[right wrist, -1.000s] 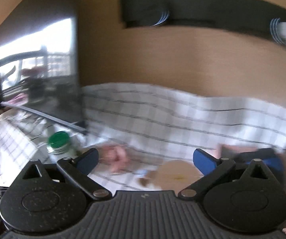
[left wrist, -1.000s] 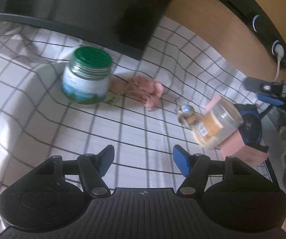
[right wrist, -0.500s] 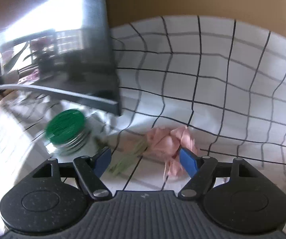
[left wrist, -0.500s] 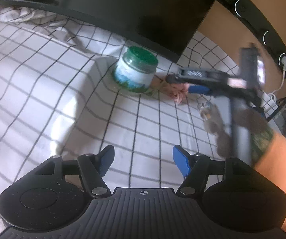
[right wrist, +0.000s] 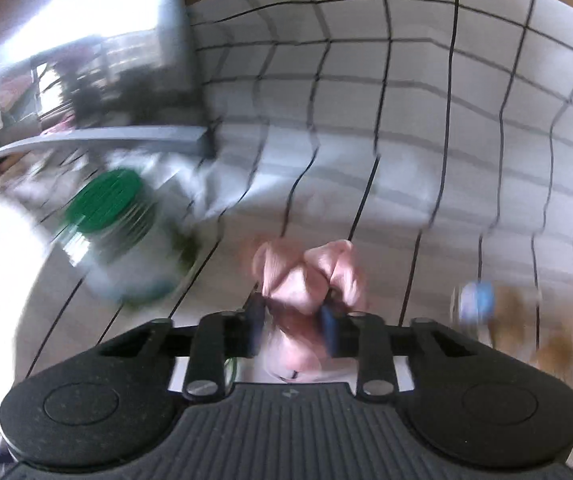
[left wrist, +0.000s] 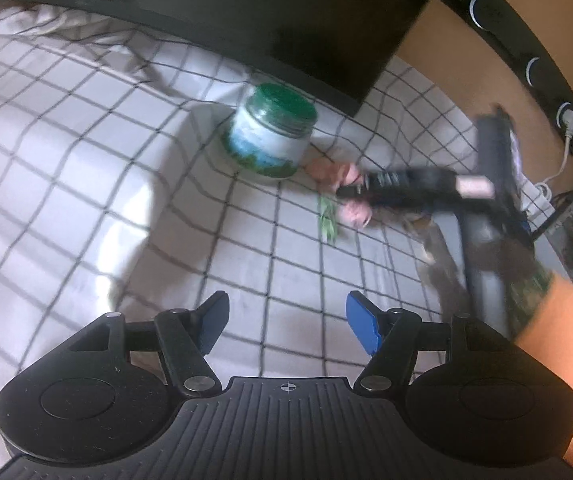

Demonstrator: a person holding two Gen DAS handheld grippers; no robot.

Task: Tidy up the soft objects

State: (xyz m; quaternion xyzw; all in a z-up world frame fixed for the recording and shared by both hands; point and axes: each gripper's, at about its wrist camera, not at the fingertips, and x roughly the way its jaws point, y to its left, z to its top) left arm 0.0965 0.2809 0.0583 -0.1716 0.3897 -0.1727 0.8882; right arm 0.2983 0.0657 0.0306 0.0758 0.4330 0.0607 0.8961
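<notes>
Nearest, the right gripper [right wrist: 292, 326] is clenched on the pink fabric flower [right wrist: 306, 276], which bulges out ahead between its blue fingertips [right wrist: 328, 326] just above the checked cloth [right wrist: 426, 128]. The left gripper [left wrist: 286, 320] hangs spread wide over bare cloth, well short of the flower. Just beyond the flower, to its left, stands the green-lidded jar [right wrist: 122, 240], with the dark monitor [left wrist: 286, 12] behind it.
</notes>
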